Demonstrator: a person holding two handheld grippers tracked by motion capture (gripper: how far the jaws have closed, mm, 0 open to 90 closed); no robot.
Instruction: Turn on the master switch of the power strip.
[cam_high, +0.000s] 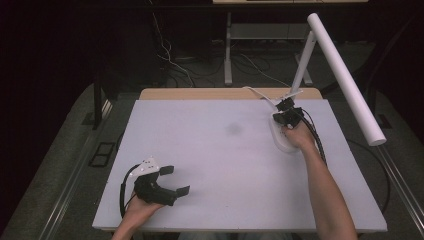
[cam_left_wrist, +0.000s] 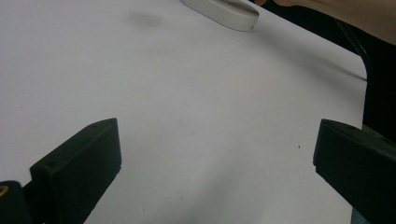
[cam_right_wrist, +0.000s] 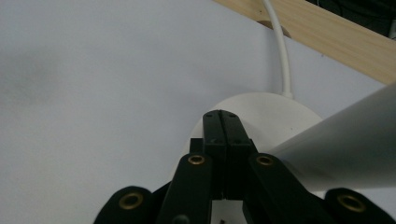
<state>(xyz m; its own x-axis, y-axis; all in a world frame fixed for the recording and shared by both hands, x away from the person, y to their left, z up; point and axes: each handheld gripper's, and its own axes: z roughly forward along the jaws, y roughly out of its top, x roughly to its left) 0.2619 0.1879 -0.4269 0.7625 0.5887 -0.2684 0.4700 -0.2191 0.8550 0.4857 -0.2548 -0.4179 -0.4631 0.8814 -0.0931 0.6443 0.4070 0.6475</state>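
A white desk lamp stands at the table's far right, with an oval base (cam_high: 278, 139), a slanted stem (cam_high: 302, 62) and a long tube head (cam_high: 345, 75). My right gripper (cam_high: 281, 116) is shut with nothing between its jaws. In the right gripper view its closed tips (cam_right_wrist: 222, 115) point at the top of the base (cam_right_wrist: 275, 112), beside the stem (cam_right_wrist: 350, 140); whether they touch it I cannot tell. My left gripper (cam_high: 176, 180) rests near the front left of the white table sheet (cam_high: 225, 150), open and empty (cam_left_wrist: 217, 135). The base (cam_left_wrist: 224, 11) lies far ahead of it.
The lamp's white cable (cam_right_wrist: 280, 51) runs from the base over the wooden table edge (cam_right_wrist: 327, 32) at the back. The tube head overhangs the table's right side. Cables lie on the floor (cam_high: 175, 65) behind the table. A faint grey smudge (cam_high: 233, 128) marks the sheet.
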